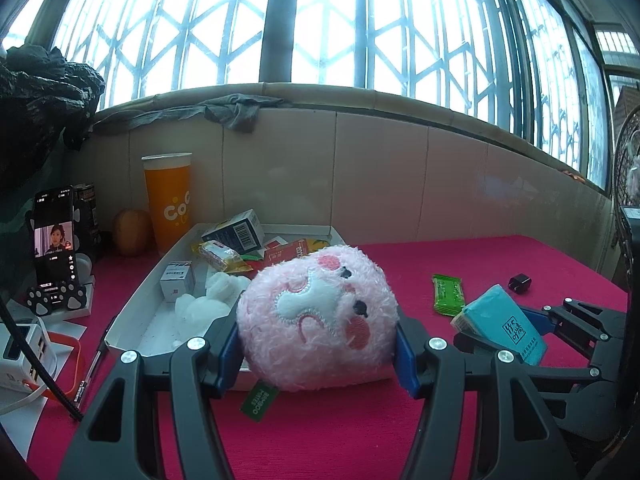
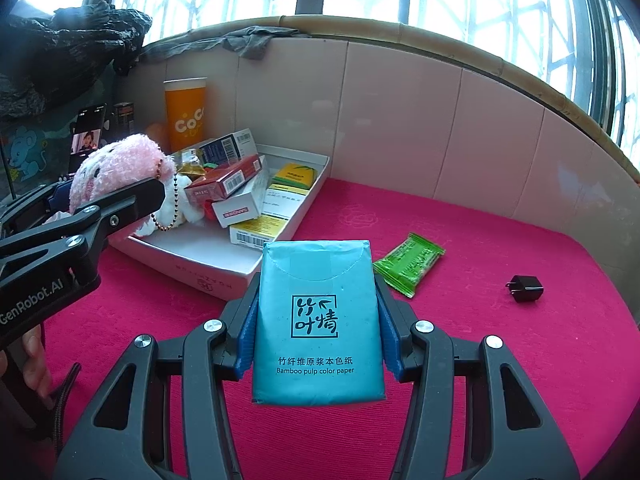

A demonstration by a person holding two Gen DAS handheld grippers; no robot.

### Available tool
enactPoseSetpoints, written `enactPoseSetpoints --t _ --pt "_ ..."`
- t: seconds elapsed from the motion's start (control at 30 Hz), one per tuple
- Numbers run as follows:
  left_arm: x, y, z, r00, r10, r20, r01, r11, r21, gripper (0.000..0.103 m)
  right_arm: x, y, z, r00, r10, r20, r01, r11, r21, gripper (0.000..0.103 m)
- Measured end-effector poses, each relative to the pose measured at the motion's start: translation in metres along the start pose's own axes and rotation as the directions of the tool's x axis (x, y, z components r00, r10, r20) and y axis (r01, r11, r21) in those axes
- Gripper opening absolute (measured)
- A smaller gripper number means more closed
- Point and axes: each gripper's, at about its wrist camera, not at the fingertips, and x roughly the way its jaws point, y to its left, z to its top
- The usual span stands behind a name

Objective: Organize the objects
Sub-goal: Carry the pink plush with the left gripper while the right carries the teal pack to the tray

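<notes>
Now left tongs [image 1: 318, 354] clamped on pink plush toy [image 1: 316, 316], blue pads pressing both flanks; toy's face tipped sideways, green tag hanging below. Toy sits at near edge of white tray [image 1: 132, 312], tray stretching ahead-left of left tongs. Right tongs [image 2: 318, 336] clamped on teal tissue pack [image 2: 318, 320], long axis pointing away along fingers. Green wet-wipe packet [image 2: 408, 264] lies on table [image 2: 500, 360] ahead-right, black charger plug [image 2: 525, 288] farther right.
</notes>
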Motion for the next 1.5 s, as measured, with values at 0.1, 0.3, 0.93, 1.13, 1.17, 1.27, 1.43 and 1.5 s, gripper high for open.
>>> enactPoseSetpoints --t 0.1,0.3,0.93,1.13,1.17,1.27,1.43,1.5 --pt "0.000 0.002 0.000 1.000 0.007 0.001 -0.007 1.000 0.003 0.062 0.001 0.003 0.000 1.000 0.006 -0.001 -0.006 1.000 -0.004 0.050" --pt "0.002 0.010 0.000 1.000 0.022 -0.004 -0.023 1.000 -0.009 0.062 0.003 0.011 0.001 1.000 0.024 -0.002 -0.024 1.000 -0.015 0.050" --pt "0.007 0.073 0.029 0.996 0.057 -0.062 -0.065 0.989 -0.134 0.062 0.012 0.009 0.044 0.990 0.139 -0.003 -0.138 0.987 0.083 0.050" --pt "0.021 0.089 0.050 0.994 0.061 -0.094 -0.074 0.986 -0.148 0.062 0.019 0.011 0.077 0.988 0.154 0.021 -0.156 0.983 0.093 0.050" --pt "0.031 0.091 0.053 0.991 0.049 -0.124 -0.068 0.985 -0.156 0.062 0.022 0.012 0.085 0.987 0.159 0.021 -0.160 0.983 0.089 0.050" --pt "0.049 0.094 0.053 0.982 0.032 -0.185 -0.066 0.982 -0.176 0.063 0.040 0.019 0.110 0.985 0.170 -0.003 -0.170 0.983 0.071 0.050" --pt "0.082 0.098 0.049 0.958 0.041 -0.283 -0.095 0.979 -0.182 0.064 0.093 0.031 0.145 0.974 0.205 -0.095 -0.196 0.975 0.100 0.050" --pt "0.091 0.100 0.049 0.951 0.049 -0.307 -0.109 0.978 -0.180 0.066 0.117 0.037 0.155 0.968 0.209 -0.135 -0.194 0.974 0.116 0.050"
